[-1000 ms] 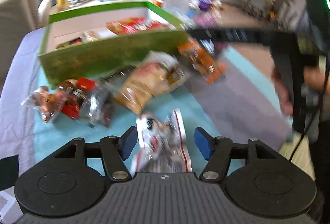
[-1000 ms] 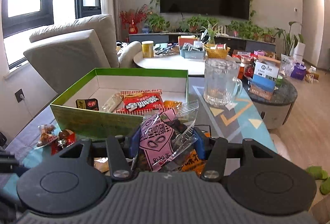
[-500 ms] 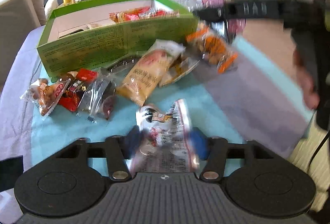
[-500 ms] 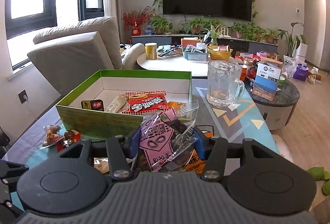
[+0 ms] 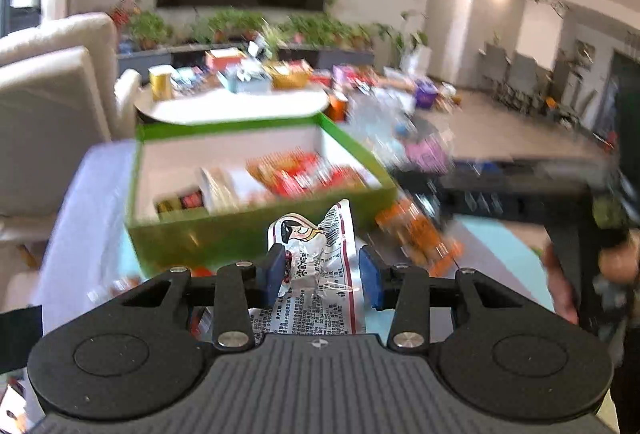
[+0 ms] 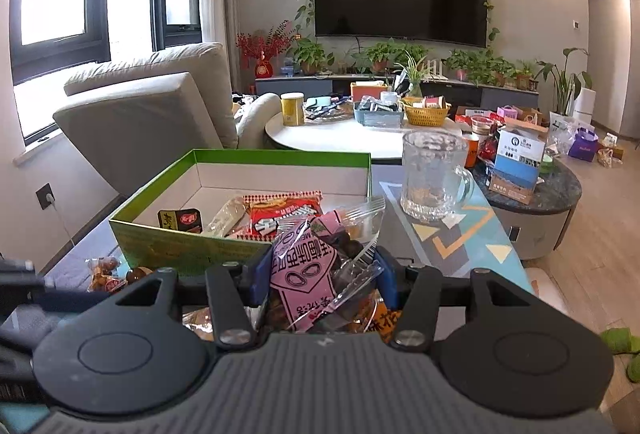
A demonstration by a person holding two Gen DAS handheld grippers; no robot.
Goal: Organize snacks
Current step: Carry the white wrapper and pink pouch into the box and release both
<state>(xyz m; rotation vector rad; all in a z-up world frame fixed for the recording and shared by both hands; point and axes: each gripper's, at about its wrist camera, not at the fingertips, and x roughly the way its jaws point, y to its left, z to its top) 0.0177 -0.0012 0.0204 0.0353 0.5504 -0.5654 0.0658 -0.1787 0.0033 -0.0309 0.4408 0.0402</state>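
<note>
Lifted off the desk (image 5: 500,234), left fingers (image 5: 276,270) pinch a light, crinkly packet (image 5: 320,254) mid-body near the box (image 5: 240,234); right fingers (image 6: 260,274) pinch a pink bag (image 6: 308,266) (slippery film).

White-silver pkt (image 5: 320,258) upright; pink pkt (image 6: 316,270) crumpled.

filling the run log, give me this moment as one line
left gripper: shut on white packet, lifted | right gripper: shut on pink packet | green box: open, snacks inside | next: likely drop both in
</note>
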